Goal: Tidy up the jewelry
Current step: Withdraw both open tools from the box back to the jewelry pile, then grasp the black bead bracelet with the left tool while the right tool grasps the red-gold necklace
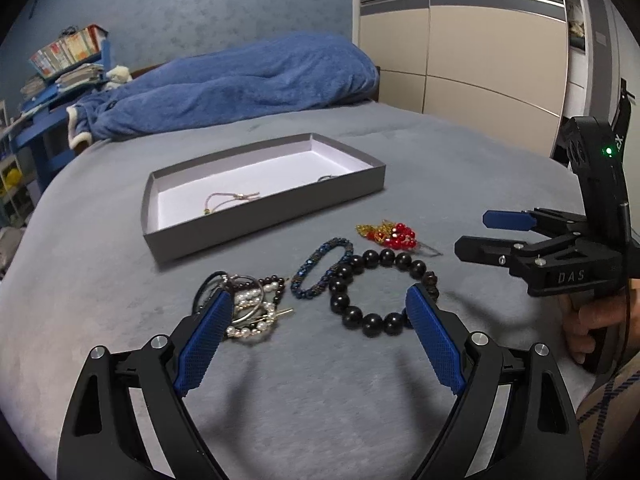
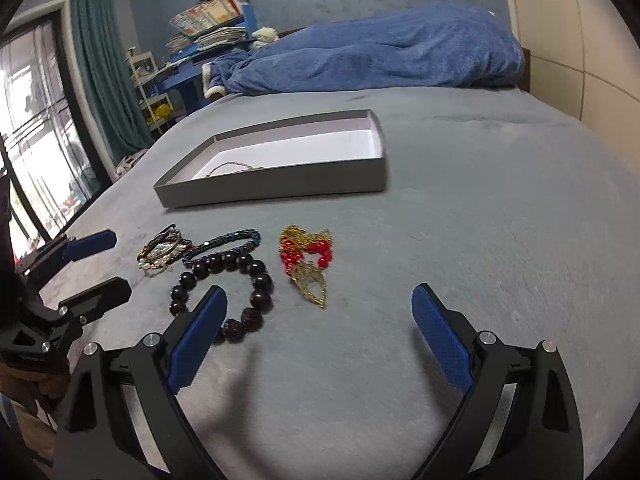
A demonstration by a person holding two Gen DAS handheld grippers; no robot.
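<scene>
**Both claws open over jewelry on the bed**

My left claw (image 1: 320, 320) is spread wide, holding nothing. Its left pad sits over the tangled pile of pearl and hoop pieces (image 1: 248, 308) at lower centre, and its right pad overlaps the edge of the black bead bracelet (image 1: 376, 292), big glossy round beads in a loop. Can't tell if the pads actually touch either. The blue beaded bracelet (image 1: 322, 268), a slim woven oval, lies between pile and black beads, touching the latter.

My right claw (image 2: 320, 312) is also released and empty. The red and gold necklace (image 2: 306, 260), red beads, gold chain, leaf-shaped pendant, lies just ahead of it at mid-frame, apart from the pads.

The grey shallow box (image 1: 264, 216), white inside, sits further up on the grey fuzzy bed (image 1: 440, 160), with a thin pink cord bracelet (image 1: 232, 200) inside it.
</scene>
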